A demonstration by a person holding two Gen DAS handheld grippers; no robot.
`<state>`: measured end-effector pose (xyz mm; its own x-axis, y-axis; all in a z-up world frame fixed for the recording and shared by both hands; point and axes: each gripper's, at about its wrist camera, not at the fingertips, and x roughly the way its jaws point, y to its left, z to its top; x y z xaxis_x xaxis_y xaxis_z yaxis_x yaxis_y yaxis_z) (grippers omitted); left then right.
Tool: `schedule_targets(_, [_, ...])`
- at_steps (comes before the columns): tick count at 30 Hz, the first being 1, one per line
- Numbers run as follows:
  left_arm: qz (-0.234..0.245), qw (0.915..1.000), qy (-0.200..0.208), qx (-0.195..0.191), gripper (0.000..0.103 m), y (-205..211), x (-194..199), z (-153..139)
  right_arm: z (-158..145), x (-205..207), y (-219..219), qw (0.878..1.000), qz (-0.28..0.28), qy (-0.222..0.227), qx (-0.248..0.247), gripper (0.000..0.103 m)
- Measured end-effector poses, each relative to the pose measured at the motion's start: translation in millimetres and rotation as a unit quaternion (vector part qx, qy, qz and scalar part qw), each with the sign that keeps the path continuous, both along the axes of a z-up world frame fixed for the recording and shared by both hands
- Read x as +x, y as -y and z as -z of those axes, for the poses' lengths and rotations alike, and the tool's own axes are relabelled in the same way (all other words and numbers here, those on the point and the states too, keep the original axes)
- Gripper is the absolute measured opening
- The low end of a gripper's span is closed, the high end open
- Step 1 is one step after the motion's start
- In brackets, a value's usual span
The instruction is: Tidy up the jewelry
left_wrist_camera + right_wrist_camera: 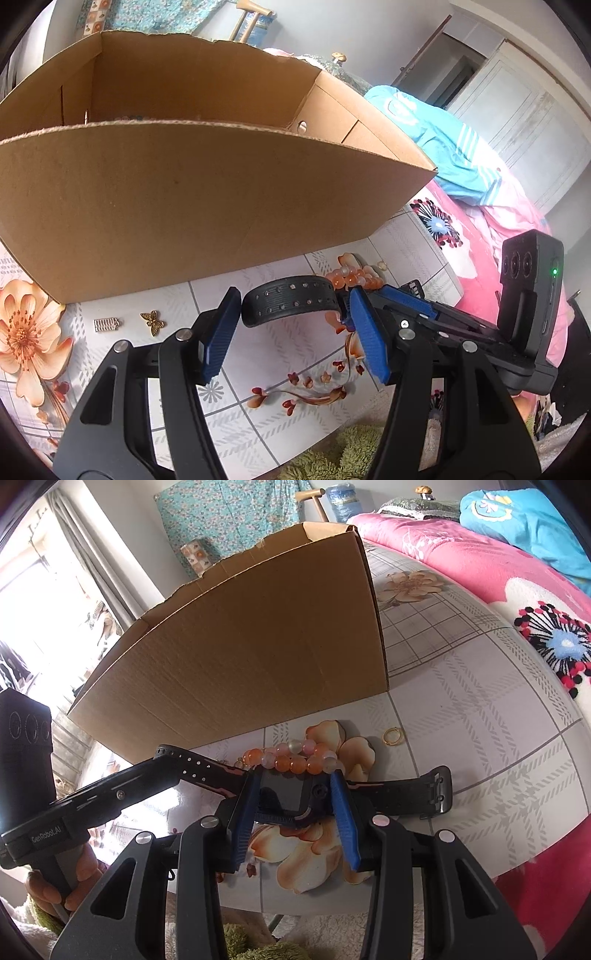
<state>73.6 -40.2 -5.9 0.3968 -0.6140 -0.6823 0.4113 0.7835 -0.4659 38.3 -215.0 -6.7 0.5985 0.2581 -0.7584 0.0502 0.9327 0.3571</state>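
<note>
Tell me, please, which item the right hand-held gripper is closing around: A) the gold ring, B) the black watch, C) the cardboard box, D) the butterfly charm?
B: the right hand-held gripper has its blue fingers on either side of the black watch body, while the gold ring lies untouched on the table beyond.

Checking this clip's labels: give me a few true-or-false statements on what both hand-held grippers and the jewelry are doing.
1. The right hand-held gripper is closed on the watch body. True.
2. The bead bracelet lies inside the cardboard box. False: it lies on the table, just behind the watch.
3. The left hand-held gripper is shut on the watch strap. False: its jaws are open around the strap.
4. A gold ring lies on the table. True.
5. The butterfly charm is held. False: it lies before the box.
</note>
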Motion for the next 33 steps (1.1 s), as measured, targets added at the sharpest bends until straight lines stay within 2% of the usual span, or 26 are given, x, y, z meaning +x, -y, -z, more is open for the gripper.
schedule_targets(6, [-0.026, 0.9995, -0.020, -0.006, 0.057, -0.5, 9.4, 5.7, -0.1, 1.4, -1.5, 1.000, -0.002, 0.003, -0.008, 0.039])
schedule_targets(9, [-0.033, 0.9992, -0.023, -0.005, 0.052, 0.4, 10.8, 8.4, 0.5, 1.4, -0.1, 1.000, -0.004, 0.005, -0.006, 0.039])
schedule_targets(16, [-0.017, 0.9997, 0.004, 0.018, 0.032, 8.1, 5.6, 4.4, 0.7, 0.7, 0.8, 1.000, -0.005, 0.008, -0.008, 0.039])
schedule_targets(22, [-0.003, 0.9982, 0.034, 0.048, 0.020, 15.1, -4.9, -2.0, 0.3, 0.9, 1.9, 1.000, -0.005, 0.007, -0.005, 0.039])
schedule_targets(33, [0.000, 0.9926, 0.060, 0.106, 0.019, 7.8, -29.0, 1.1, -7.4, -6.5, 12.9, 1.000, 0.005, 0.000, -0.001, 0.039])
